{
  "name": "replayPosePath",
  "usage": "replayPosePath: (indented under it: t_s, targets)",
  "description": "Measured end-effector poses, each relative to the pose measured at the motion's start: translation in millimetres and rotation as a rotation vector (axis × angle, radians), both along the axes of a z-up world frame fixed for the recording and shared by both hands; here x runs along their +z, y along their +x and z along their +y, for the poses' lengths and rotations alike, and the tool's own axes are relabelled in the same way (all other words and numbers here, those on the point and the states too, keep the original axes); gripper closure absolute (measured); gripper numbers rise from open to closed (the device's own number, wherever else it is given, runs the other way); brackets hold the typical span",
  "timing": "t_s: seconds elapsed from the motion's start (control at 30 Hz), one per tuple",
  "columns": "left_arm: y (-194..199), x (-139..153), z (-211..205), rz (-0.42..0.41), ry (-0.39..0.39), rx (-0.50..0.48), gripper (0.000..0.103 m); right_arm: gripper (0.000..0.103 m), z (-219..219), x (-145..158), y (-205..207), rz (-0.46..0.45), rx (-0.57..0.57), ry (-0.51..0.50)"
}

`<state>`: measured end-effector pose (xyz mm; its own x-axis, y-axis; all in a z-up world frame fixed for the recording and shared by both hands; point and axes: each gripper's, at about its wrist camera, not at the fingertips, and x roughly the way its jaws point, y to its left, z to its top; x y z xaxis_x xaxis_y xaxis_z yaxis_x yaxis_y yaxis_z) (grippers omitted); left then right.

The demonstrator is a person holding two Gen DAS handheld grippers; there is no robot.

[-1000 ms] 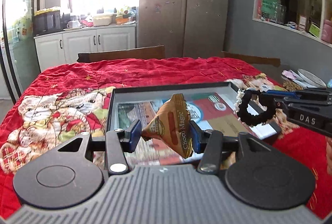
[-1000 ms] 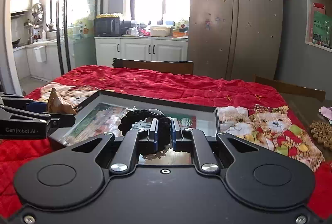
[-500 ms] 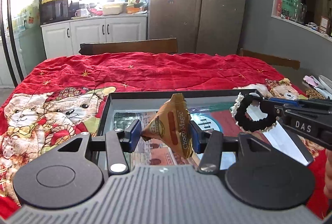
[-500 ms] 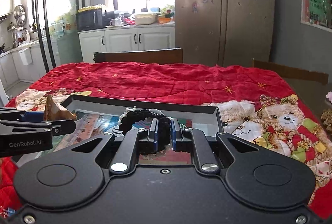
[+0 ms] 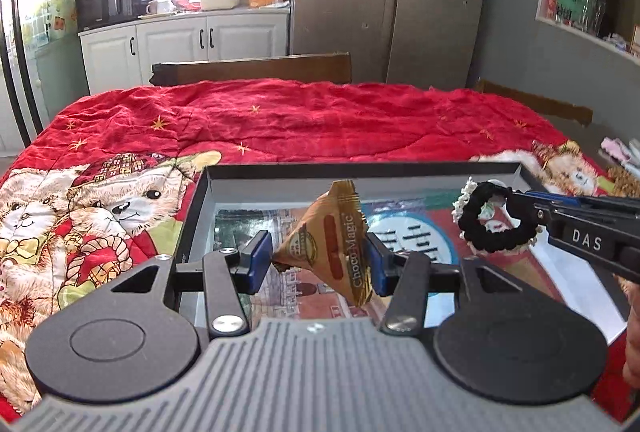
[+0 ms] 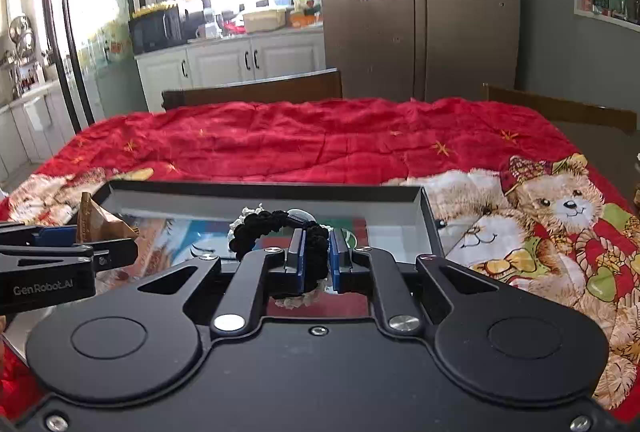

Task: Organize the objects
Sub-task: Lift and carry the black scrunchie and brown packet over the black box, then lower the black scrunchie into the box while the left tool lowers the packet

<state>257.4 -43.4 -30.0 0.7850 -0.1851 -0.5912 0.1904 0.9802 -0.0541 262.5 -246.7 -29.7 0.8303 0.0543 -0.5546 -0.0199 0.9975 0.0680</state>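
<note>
Left wrist view: tabletop under a red quilted cloth with teddy-bear print [image 5: 280,119], wooden chair backs at its far edge. Shallow black rectangular tray with a printed paper liner [image 5: 360,169] sits on the cloth near the camera. Left tongs [image 5: 318,262] hold a brown-gold triangular "Choco Magic" snack packet [image 5: 334,244] between the blue pads, about half wide, packet raised over the tray's left part. Right tongs [image 6: 316,264] narrow, pinched tight on a black braided hair tie with white lace trim [image 6: 276,228], loop sticking out ahead, over the tray's right half. Both items above the tray, near each other, not touching
</note>
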Motion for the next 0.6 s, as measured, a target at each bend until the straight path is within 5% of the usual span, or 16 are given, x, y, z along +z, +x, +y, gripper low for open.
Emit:
replayPosePath:
  t_s: [0.6]
  targets:
    - [13.1,-18.9,-5.0,0.085,0.057,-0.014,0.048,0.091,7.3,-15.1,13.6,0.088,0.005,-0.052]
